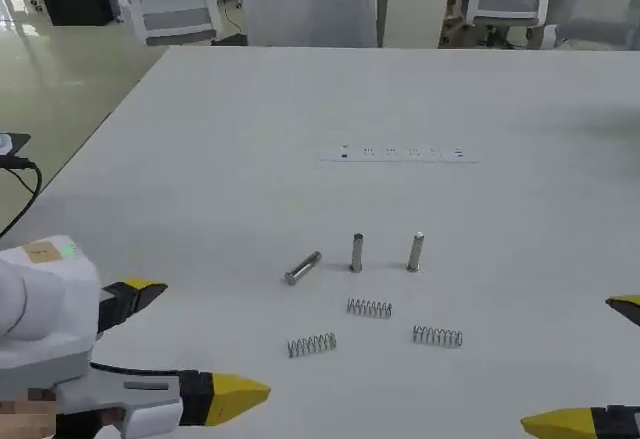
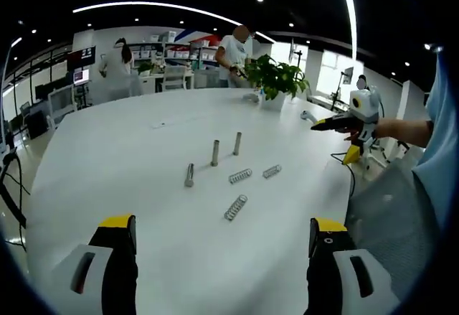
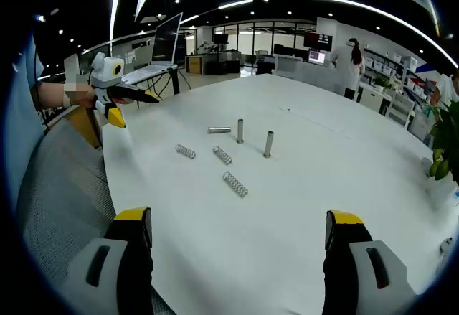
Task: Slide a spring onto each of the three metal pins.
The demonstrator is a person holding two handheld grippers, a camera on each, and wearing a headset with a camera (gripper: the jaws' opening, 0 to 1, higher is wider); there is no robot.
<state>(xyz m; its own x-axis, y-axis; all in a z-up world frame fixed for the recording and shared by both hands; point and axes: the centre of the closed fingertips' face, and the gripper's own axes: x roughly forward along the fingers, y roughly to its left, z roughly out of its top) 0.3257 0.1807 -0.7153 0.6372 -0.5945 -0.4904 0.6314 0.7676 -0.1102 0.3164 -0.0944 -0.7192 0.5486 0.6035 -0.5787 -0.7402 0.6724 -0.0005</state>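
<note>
Three metal pins are on the white table: one lies flat (image 1: 302, 267), two stand upright (image 1: 357, 252) (image 1: 416, 252). Three loose springs (image 1: 369, 308) (image 1: 312, 345) (image 1: 437, 336) lie just in front of them, none on a pin. My left gripper (image 1: 200, 344) is open at the near left, short of the springs. My right gripper (image 1: 585, 364) is open at the near right. In the left gripper view the nearest spring (image 2: 236, 207) lies ahead of the empty left gripper (image 2: 222, 223). In the right gripper view a spring (image 3: 234, 184) lies ahead of the empty right gripper (image 3: 239, 217).
A flush power strip (image 1: 400, 153) sits in the table beyond the pins. Chairs (image 1: 312, 11) stand at the far edge. A black cable (image 1: 20, 189) hangs off the left side. A potted plant (image 2: 276, 78) and people stand far off.
</note>
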